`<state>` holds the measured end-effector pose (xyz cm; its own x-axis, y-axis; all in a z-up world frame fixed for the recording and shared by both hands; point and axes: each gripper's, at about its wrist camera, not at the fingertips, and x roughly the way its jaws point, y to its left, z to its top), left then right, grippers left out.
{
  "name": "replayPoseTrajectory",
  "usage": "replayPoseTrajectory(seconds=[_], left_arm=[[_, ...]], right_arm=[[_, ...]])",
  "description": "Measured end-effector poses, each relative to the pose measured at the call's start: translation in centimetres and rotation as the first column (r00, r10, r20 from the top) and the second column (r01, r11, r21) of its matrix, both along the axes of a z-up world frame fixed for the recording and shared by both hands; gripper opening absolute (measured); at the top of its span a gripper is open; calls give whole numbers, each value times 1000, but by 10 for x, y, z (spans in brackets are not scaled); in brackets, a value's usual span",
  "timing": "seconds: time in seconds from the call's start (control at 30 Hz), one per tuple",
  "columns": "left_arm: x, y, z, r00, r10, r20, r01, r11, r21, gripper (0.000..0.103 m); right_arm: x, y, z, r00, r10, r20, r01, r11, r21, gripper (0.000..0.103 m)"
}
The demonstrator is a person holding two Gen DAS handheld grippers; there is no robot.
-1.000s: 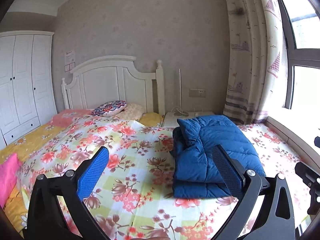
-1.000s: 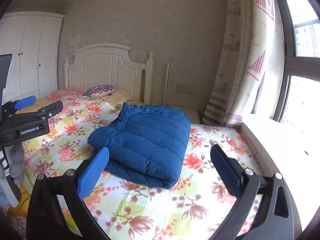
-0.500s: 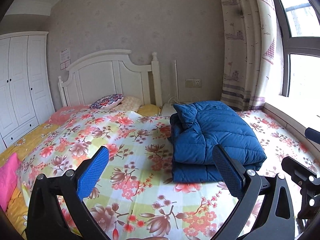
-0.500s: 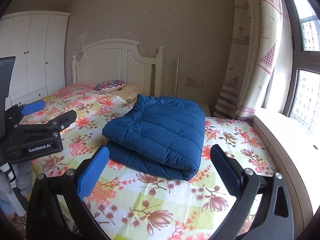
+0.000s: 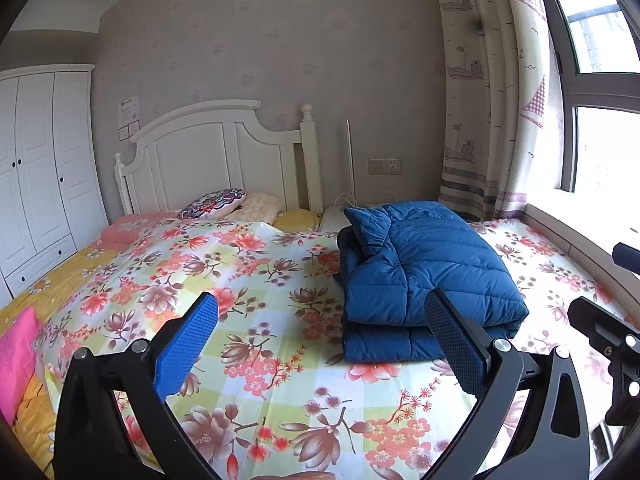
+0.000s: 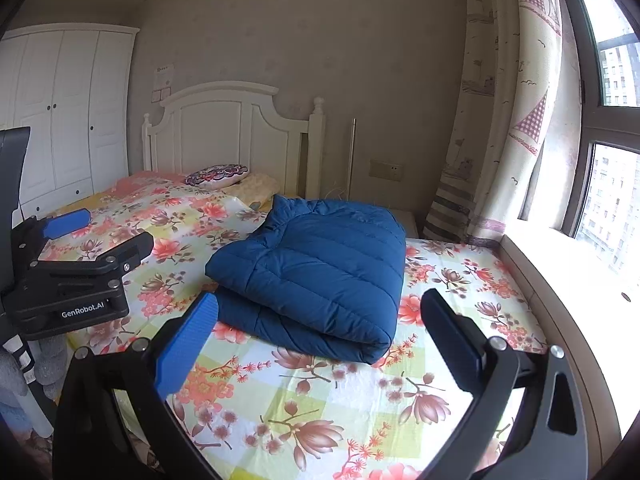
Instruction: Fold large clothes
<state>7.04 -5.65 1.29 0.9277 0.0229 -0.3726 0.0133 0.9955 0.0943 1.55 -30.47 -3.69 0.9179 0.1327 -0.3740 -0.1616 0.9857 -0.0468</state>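
Note:
A blue puffer jacket [image 5: 420, 268] lies folded into a thick rectangle on the floral bedsheet [image 5: 248, 280], towards the window side; it also shows in the right wrist view [image 6: 320, 272]. My left gripper [image 5: 320, 344] is open and empty, held back from the jacket above the foot of the bed. My right gripper [image 6: 318, 340] is open and empty, also short of the jacket's near fold. The left gripper's body [image 6: 76, 284] shows at the left of the right wrist view. The right gripper's body [image 5: 608, 332] shows at the right edge of the left wrist view.
A white headboard [image 5: 212, 160] and pillows [image 5: 216, 206] stand at the bed's far end. A white wardrobe [image 5: 36, 168] is on the left. A curtain [image 6: 504, 120] and window sill [image 6: 560, 264] run along the right. A pink cushion [image 5: 16, 352] lies at the near left.
Both grippers have drawn back from the jacket and risen, so the bed looks further off and lower. Both stay open. The jacket has not moved.

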Motion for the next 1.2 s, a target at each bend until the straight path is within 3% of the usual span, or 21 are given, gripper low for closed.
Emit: replayPoseTrajectory(seconds=[1.2], left_arm=[[-3, 1, -1, 1000, -4, -8, 4, 1000, -5, 99]], right_arm=[[0, -1, 0, 1000, 4, -7, -4, 1000, 9, 101]])
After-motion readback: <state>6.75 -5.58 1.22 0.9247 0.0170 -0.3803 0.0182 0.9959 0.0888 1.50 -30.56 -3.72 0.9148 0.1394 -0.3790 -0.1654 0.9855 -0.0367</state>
